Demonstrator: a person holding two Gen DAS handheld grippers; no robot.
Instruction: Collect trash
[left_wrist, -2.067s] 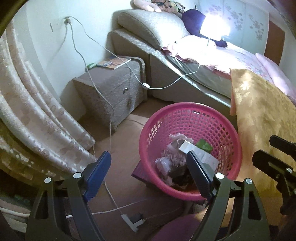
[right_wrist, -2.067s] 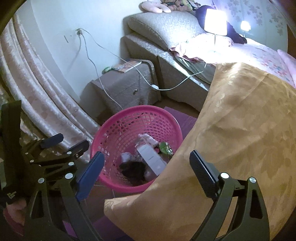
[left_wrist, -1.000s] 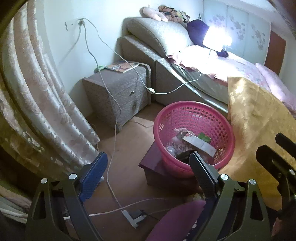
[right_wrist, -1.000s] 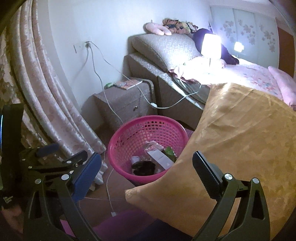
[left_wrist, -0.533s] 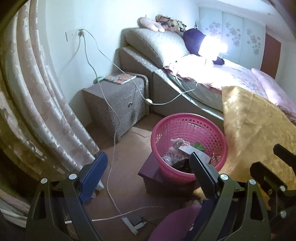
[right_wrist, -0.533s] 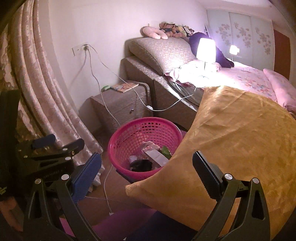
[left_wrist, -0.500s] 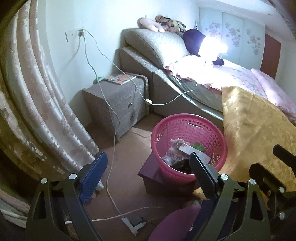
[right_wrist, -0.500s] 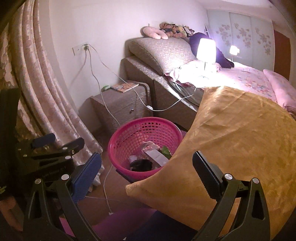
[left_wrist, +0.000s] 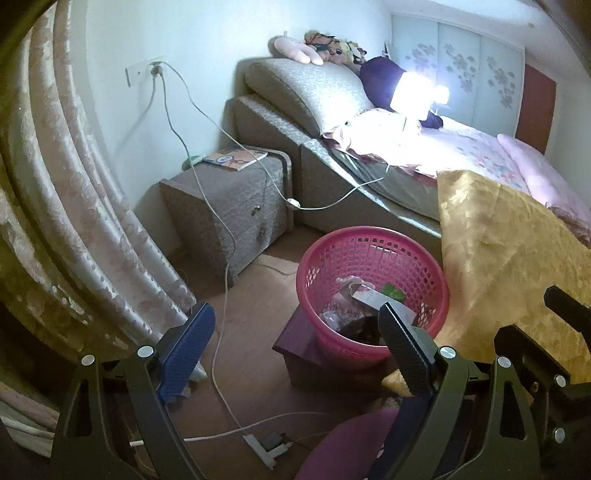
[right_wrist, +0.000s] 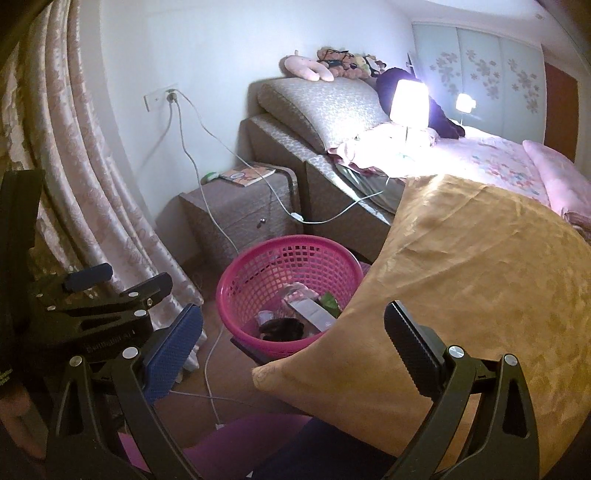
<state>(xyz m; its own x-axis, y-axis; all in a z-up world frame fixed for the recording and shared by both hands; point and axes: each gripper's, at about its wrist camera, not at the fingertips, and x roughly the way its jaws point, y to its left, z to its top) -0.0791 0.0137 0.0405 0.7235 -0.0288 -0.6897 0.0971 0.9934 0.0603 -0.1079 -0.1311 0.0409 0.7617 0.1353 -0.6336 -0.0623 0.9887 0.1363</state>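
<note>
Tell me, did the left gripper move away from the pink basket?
Yes. The left gripper has pulled back and up from the pink basket; the basket now looks smaller and farther, with more floor and nightstand showing.

A dim bedroom with a white wall (left_wrist: 207, 40) and a brown wooden floor (left_wrist: 255, 314). Pale patterned curtains (left_wrist: 74, 206) hang at the left. A grey nightstand (left_wrist: 229, 206) stands beside the bed (left_wrist: 461, 155), whose padded headboard (left_wrist: 306, 92) carries soft toys (left_wrist: 317, 48). A lit lamp (right_wrist: 408, 98) glows on the bed, and white cables (left_wrist: 184, 122) trail from a wall socket (left_wrist: 155, 68).
</note>
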